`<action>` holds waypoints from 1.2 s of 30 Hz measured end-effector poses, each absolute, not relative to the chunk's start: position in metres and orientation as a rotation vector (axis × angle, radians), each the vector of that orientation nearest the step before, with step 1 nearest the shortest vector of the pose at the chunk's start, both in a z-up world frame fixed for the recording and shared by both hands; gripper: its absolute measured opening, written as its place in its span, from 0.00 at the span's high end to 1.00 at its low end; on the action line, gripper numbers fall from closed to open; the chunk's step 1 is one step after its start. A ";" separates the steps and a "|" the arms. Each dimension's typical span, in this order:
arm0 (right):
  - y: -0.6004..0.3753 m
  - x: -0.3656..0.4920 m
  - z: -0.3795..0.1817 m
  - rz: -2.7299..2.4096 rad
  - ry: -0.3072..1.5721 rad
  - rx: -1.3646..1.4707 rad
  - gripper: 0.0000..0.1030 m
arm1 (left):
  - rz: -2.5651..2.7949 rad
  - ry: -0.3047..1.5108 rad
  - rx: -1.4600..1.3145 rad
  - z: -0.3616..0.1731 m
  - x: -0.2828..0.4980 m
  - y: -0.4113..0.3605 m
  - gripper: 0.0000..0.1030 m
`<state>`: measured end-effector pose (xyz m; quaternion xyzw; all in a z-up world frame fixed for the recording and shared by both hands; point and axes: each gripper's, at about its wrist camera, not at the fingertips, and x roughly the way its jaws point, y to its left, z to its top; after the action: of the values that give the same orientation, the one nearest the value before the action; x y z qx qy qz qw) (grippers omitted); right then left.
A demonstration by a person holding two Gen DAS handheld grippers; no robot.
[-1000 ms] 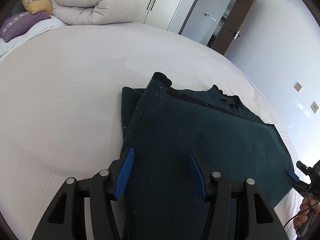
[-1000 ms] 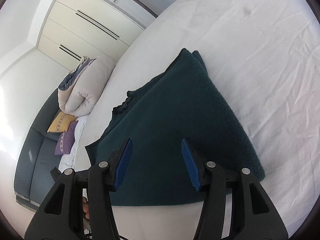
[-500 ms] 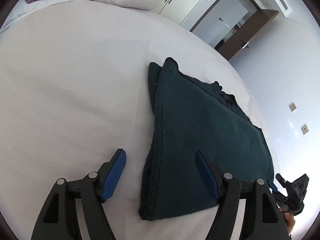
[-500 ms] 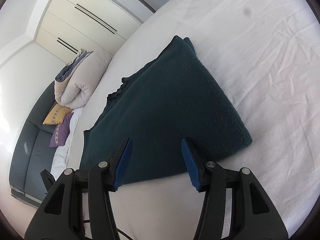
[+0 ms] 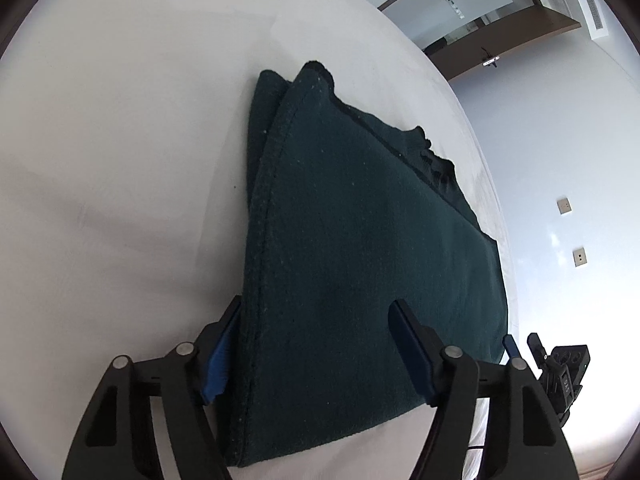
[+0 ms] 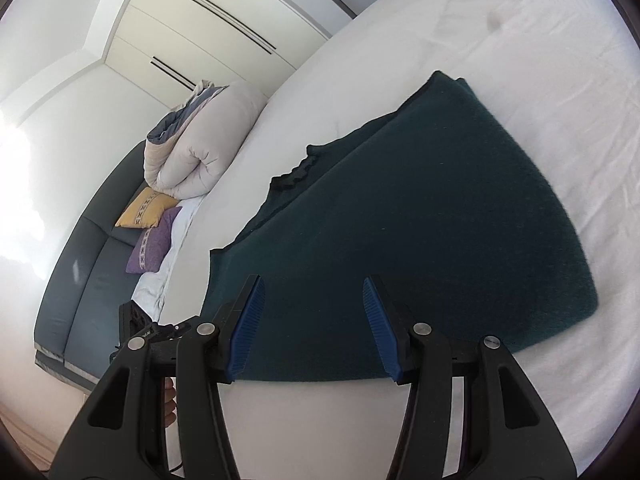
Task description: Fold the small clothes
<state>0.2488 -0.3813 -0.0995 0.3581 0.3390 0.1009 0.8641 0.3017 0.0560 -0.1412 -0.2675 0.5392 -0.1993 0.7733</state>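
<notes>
My left gripper [image 5: 316, 344] and right gripper [image 6: 314, 328] both hung spread wide, gripping nothing, at the near edge of the folded green garment [image 6: 420, 220] on the bed [image 6: 560, 60]. Pinching only the top layer could have undone the fold.

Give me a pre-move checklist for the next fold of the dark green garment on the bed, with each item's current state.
1. Left tool open and holding nothing: ok, both pads spread.
2. Right tool open and holding nothing: ok.
3. Dark green garment lying flat on the white bed sheet: ok, already folded once.
4. Layers aligned: not ok, a lower layer sticks out past the upper edge along one side.
5. Left tool straddling the near edge: ok, one blue pad sits beside the edge, the other over the cloth.
6. Pads touching the fabric: cannot tell.
</notes>
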 end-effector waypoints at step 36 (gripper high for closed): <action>-0.347 0.381 -0.167 0.618 0.841 1.319 0.34 | -0.670 1.062 -0.559 -0.047 0.295 -0.062 0.87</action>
<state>0.3815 -0.3475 -0.1672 0.5845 0.3728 0.2736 0.6667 0.2952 -0.0620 -0.0474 -0.2580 0.4903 -0.3092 0.7729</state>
